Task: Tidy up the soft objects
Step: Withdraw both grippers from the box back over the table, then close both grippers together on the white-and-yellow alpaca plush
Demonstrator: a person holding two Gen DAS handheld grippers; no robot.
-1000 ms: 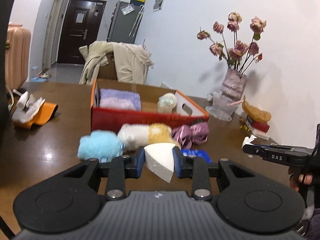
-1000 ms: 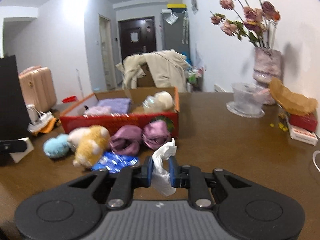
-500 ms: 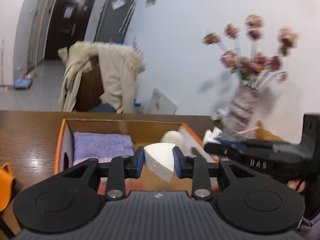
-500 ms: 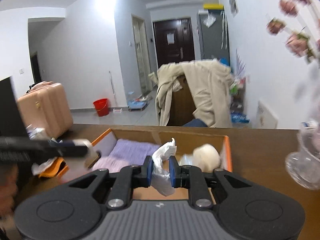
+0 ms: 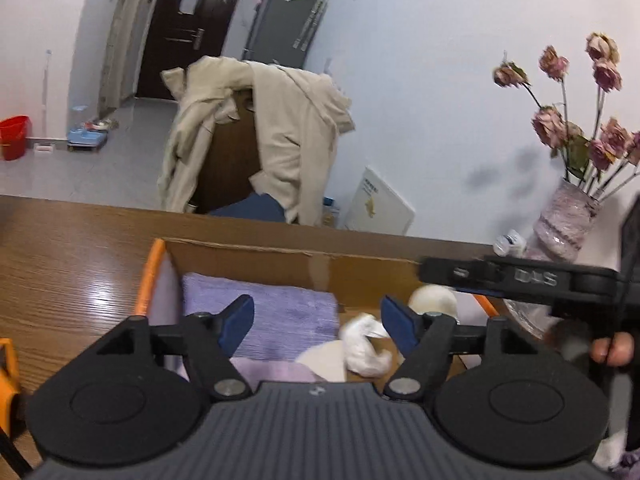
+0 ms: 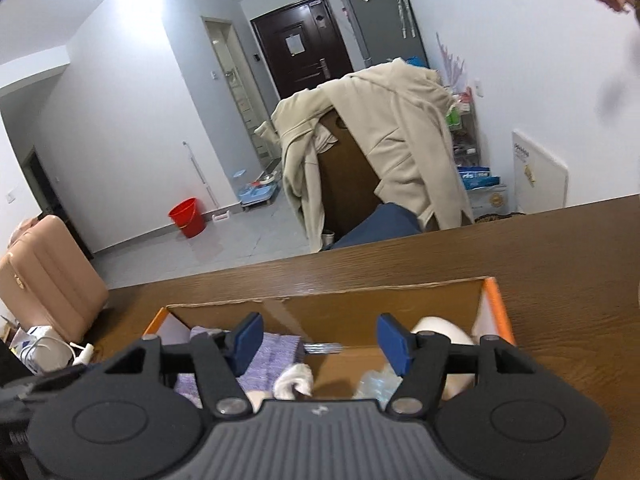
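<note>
Both grippers hover over the open orange cardboard box [image 5: 148, 280] on the wooden table. My left gripper [image 5: 318, 322] is open and empty. Below it in the box lie a white sponge wedge [image 5: 322, 362] and a crumpled white tissue [image 5: 366, 350], beside a folded purple towel [image 5: 272, 320] and a cream ball [image 5: 434, 300]. My right gripper [image 6: 322, 340] is open and empty, with the tissue [image 6: 294, 378], the towel [image 6: 276, 354] and the cream ball [image 6: 440, 330] under it. The right gripper also shows in the left wrist view [image 5: 512, 278].
A vase of dried pink roses [image 5: 568, 224] stands on the table right of the box. A chair draped with a beige coat [image 5: 280, 136] is behind the table. An orange item [image 5: 6, 380] lies at the left edge. A pink suitcase [image 6: 44, 276] stands on the floor.
Both grippers moved from the table front to above the box and opened. The white sponge wedge left the left gripper and the tissue left the right; both now lie in the box.
</note>
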